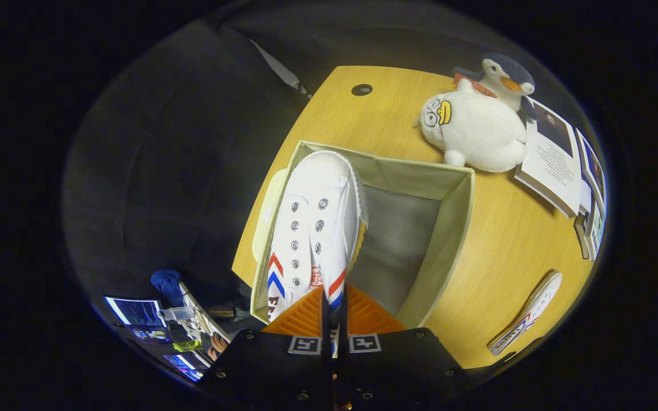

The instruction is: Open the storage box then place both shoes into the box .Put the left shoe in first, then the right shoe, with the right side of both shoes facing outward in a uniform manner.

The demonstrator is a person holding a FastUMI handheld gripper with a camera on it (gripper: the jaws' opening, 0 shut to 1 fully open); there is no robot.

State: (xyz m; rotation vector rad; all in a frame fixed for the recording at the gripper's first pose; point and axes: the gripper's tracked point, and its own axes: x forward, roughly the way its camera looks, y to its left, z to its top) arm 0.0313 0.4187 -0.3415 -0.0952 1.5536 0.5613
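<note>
Shoe no. 1, white canvas w/ metal eyelets and red-blue chevron stripes on its sides, hangs toe-away from us, directly ahead of our gripper. We have the fingers nearly closed, both pressing on the shoe's heel end, so we're clamped on it. Its toe points to the far wall of the storage box, and the body sits along the box's left wall, partly over the rim there; whether the sole touches the box floor we can't tell.

Box itself: pale fabric, open at the top, grey floor visible to the right of the shoe, nothing else lying on that floor as far as we see. A pale rounded flap, prob. the lid, hangs just outside the left wall.

Box stands on a yellow wood-grain desk. Second shoe lies on the desk to the right of the box, well apart from it, on its side w/ the sole edge toward us.

Beyond the box, at the desk's far right: a white plush toy w/ a penguin plush just behind it, touching. Next to them, a few books in a stack/row along the desk edge. A dark round cable hole sits near the far edge.

Left of the desk, lower down, some lit screens.
</note>
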